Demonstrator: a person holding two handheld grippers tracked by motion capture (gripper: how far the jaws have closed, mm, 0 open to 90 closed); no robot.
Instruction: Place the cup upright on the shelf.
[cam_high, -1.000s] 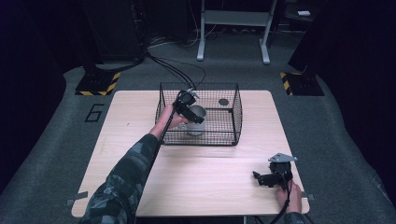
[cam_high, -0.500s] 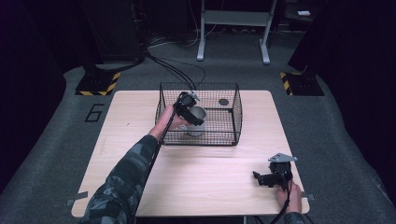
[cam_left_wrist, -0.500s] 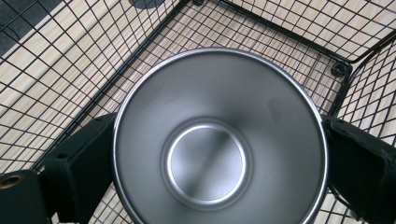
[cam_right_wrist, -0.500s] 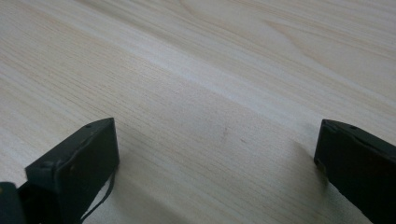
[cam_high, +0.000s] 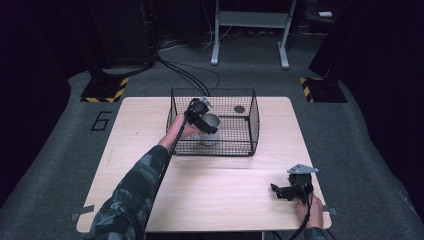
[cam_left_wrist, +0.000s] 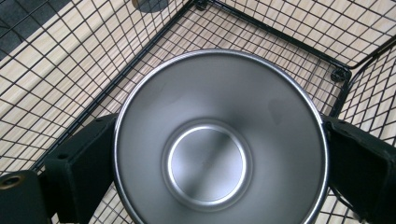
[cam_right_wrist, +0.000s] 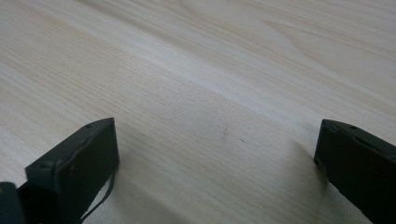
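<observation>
The steel cup (cam_left_wrist: 219, 144) sits inside the wire basket (cam_high: 252, 131) at the far middle of the desk (cam_high: 225, 200), gripped on both sides by the left gripper (cam_high: 200, 120). Probably a lift-out or a set-down; next either raise it clear of the rim or let go. The right gripper (cam_high: 286, 191) rests near right, jaws wide, empty.

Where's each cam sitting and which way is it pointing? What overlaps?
High view: above the person's side, looking forward and down on the light wooden table; both forearms show.
Left gripper view: rides the left gripper, looking down into the shiny steel cup between its jaws.
Right gripper view: rides the right gripper, facing bare tabletop, jaws apart.
Shared: high and left views both show the black wire basket.
</observation>
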